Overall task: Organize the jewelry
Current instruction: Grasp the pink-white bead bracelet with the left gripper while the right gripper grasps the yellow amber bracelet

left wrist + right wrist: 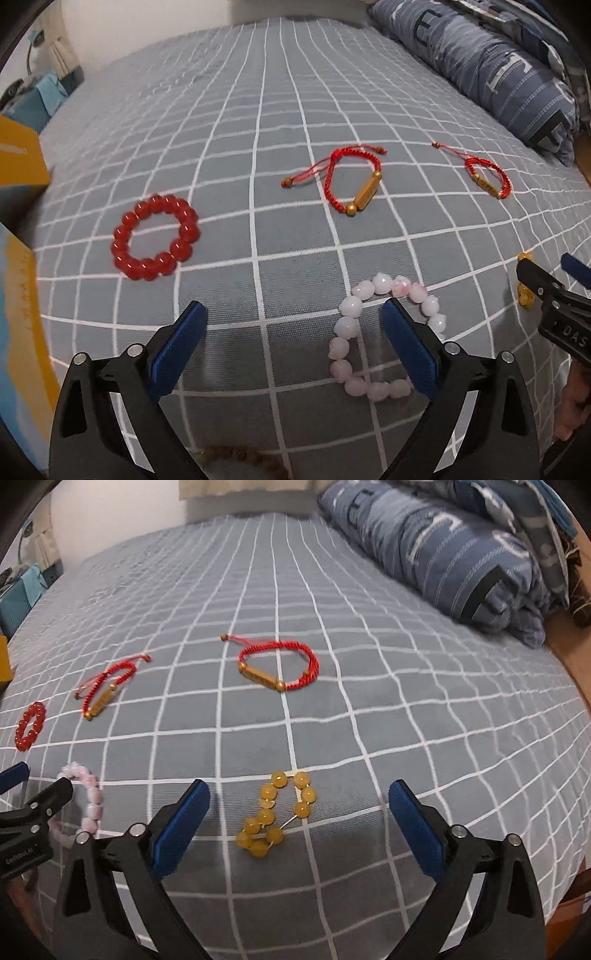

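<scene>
Both grippers hang over the grey checked bedsheet [258,110] with jaws spread wide and nothing held. Left gripper [293,325] frames a pale pink bead bracelet [373,339], whose ring lies around the tip of its right finger. Right gripper [299,805] has a yellow amber bead bracelet [277,812] lying loosely bunched between its fingers. Farther off lie a glossy red bead bracelet [155,238] at left and two red cord bracelets [351,181] [487,177] with gold bars.

The left gripper [293,325] hovers jaws apart, its right jaw over the pink bead bracelet [380,341].
</scene>
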The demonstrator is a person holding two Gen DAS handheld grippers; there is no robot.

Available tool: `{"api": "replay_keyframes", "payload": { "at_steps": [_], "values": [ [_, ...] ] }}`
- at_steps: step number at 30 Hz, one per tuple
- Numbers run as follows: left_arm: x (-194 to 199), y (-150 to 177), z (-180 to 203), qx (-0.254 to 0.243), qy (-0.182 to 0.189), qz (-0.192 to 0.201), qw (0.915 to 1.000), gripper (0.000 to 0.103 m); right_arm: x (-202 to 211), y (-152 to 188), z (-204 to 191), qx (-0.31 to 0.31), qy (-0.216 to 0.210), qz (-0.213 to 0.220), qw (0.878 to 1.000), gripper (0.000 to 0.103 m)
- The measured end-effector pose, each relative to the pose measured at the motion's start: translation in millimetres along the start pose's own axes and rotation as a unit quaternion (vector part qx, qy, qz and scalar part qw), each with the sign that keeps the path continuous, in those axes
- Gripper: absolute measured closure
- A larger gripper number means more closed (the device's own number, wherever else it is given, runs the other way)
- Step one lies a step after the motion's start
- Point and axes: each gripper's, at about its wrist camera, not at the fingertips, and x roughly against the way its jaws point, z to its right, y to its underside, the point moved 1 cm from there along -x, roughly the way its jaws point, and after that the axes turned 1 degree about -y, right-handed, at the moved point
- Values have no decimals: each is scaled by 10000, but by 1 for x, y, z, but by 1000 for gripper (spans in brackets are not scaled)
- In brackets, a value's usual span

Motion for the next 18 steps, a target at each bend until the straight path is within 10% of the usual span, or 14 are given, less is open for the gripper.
{"api": "replay_keyframes", "payload": {
  "at_steps": [5, 13, 15, 18],
  "values": [
    [-4, 5, 3, -124, -28, 52, 9999, 19, -12, 5, -1, 11, -61, -175, 9998, 23],
    [1, 9, 6, -204, 187, 69, 9996, 88, -15, 5, -5, 21, -239, -210, 9995, 59],
    [2, 6, 3, -129, 270, 58, 9995, 91, -13, 5, -4, 6, -192, -202, 9996, 84],
    [6, 7, -2, -44, 377, 96, 9992, 91, -8, 5, 0, -94, -304, -185, 9993, 88]
  ]
}}
